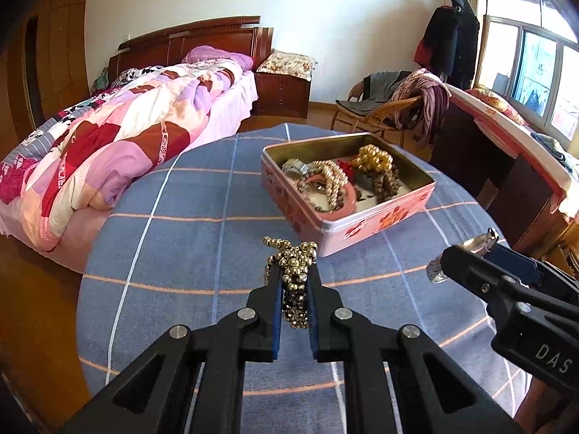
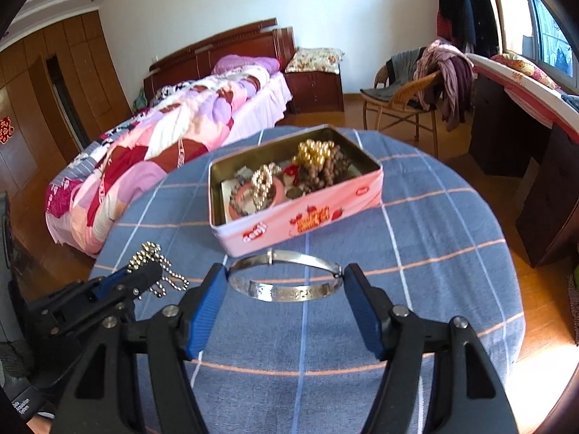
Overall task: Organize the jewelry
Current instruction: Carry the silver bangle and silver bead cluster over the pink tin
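Bench (image 2: 452, 253) under a blue checked cloth carries 1 pink tin (image 2: 300, 224), lid off, already crowded with beads, a pink bangle and other pieces; it sits mid-bench, beyond both grippers. Right gripper (image 2: 286, 282) is spread fairly wide and braced across a silver bangle (image 2: 286, 275), pads touching its 2 opposite edges, the bangle just in front of the tin's near wall and apparently lifted off the cloth, though height is hard to judge. Risk: the hold is only on 2 thin rim points, so the bangle may pivot or pop out if squeezed harder or tilted; its clasp side could also catch the tin wall on the way in. Left gripper (image 1: 295, 282) is nearly closed, pinching a gold bead chain (image 1: 295, 271), bunched, with loose loops hanging below the tips. Risk: dangling loops may snag the tin rim or the other gripper, which sits close by, or slip free strand by strand. Dropped onto the pile, the chain will likely tangle with the strands already in there.
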`<state>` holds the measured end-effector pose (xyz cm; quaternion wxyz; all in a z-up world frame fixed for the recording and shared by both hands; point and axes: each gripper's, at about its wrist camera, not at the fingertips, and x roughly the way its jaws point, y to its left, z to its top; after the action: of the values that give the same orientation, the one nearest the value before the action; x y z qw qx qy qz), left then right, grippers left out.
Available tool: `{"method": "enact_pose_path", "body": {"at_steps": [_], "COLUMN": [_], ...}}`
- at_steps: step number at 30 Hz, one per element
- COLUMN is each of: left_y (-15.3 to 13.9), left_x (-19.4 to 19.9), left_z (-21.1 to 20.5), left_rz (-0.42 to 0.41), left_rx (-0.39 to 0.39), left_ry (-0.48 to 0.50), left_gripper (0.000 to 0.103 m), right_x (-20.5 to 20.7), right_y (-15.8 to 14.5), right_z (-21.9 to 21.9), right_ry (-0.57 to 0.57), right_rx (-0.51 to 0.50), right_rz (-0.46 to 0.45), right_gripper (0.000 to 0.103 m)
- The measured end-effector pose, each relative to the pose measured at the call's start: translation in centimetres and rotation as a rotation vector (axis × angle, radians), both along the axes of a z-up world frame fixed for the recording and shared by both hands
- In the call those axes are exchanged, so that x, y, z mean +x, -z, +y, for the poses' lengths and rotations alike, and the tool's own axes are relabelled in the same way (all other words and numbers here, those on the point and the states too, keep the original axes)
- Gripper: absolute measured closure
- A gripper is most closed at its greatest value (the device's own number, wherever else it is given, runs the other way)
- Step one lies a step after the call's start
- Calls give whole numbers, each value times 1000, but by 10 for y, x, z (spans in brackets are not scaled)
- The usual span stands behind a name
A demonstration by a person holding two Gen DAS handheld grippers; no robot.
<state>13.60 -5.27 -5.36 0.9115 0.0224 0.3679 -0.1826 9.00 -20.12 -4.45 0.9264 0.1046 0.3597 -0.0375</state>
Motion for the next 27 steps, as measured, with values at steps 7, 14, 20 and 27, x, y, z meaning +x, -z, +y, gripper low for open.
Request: {"method": "enact_pose_path", "body": {"at_steps": [7,14,20,27], "left_y": [-18,-35,-36,-39], "left_x": [-5,-8,-5,-4], "left_z": [-1,-8,-17,-22], "left_rz": [-37,-77,-80,-87], "left_rx": [-44,-68,-59,-59], "left_ry": [20,41,59,70], "left_gripper": [92,92,92,92], "right_x": [-7,-12,-10,-11], "right_y": [-19,-35,-35,-40], "right_z": [-8,-11,-17,-23], "right_ry": [8,5,19,36], "right_rx": [14,26,34,28], "right_rz": [-81,-157,-163,-179], "right_gripper": [34,34,34,34]}}
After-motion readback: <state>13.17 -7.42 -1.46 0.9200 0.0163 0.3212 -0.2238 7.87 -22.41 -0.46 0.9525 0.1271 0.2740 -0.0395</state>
